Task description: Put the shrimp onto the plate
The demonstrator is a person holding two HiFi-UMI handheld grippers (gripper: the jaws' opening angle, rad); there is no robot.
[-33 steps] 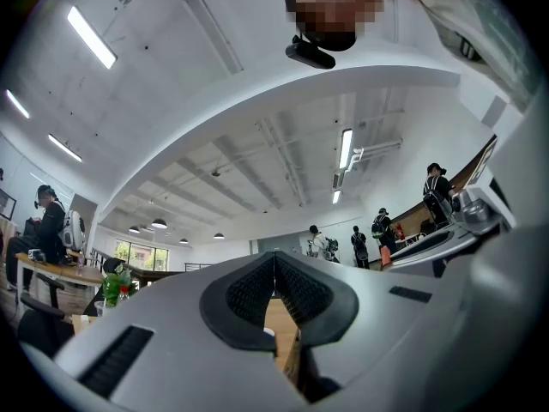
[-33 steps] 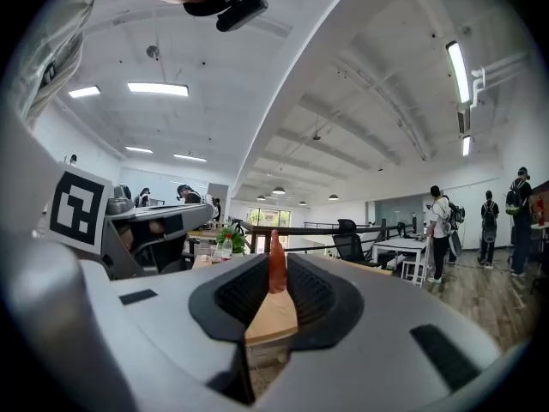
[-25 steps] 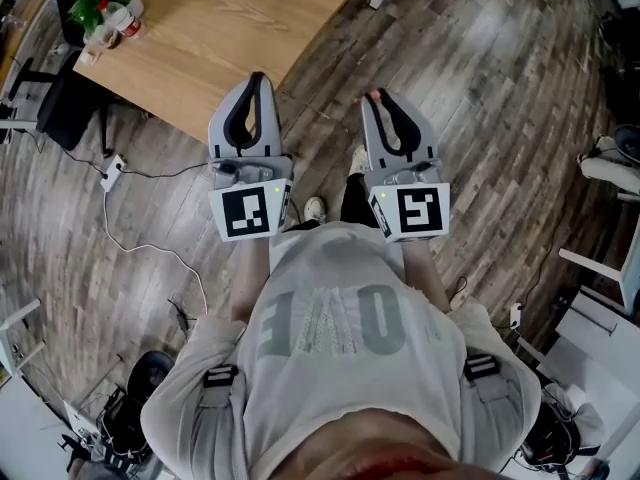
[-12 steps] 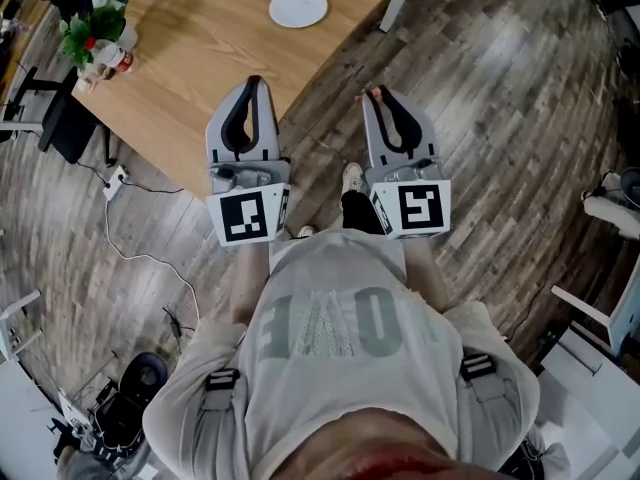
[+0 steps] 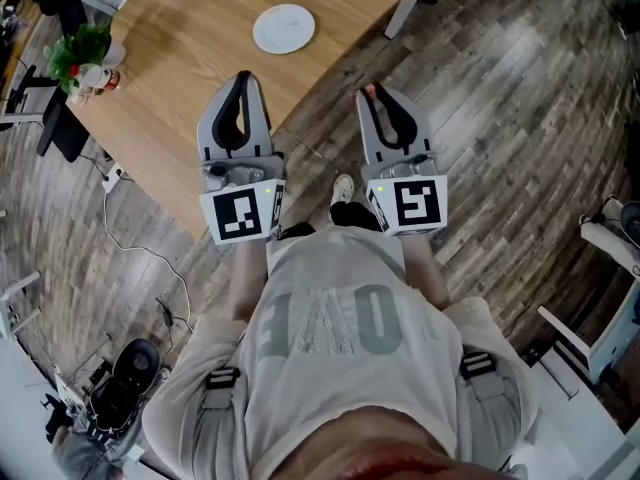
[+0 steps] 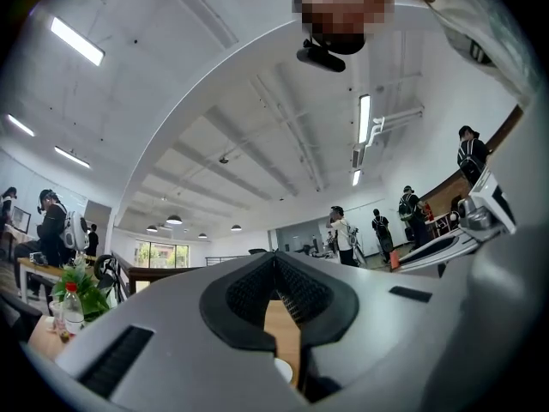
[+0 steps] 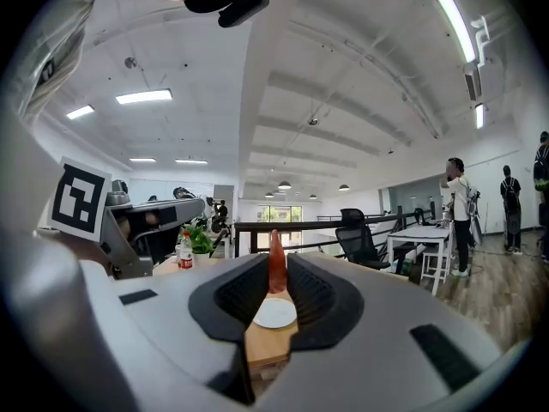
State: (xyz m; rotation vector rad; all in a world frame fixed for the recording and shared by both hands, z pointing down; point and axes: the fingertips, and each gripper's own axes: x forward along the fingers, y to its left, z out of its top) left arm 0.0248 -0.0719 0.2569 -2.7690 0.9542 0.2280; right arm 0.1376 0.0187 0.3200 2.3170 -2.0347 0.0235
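Note:
A white plate point(image 5: 284, 28) lies on the wooden table point(image 5: 170, 78) ahead of me. My right gripper point(image 5: 371, 92) hangs over the floor just off the table's corner. It is shut on an orange-red shrimp point(image 7: 275, 266), which stands upright between the pads. The shrimp's tip point(image 5: 370, 89) pokes out past the jaws. In the right gripper view the plate point(image 7: 275, 314) shows low through the jaw gap. My left gripper point(image 5: 243, 76) hovers over the table's near edge with its jaw tips meeting and nothing between them; its own view shows this too point(image 6: 275, 260).
A potted plant point(image 5: 80, 50) and a bottle point(image 5: 108, 78) stand at the table's left end. A white table leg point(image 5: 404, 10) rises at the far right corner. A cable point(image 5: 150, 253) trails over the wood floor. White furniture point(image 5: 600, 318) stands at right. Several people stand in the background.
The table and plate have slid further down into the head view as the person steps closer. Both grippers keep their pose, the shrimp still held in the right one.

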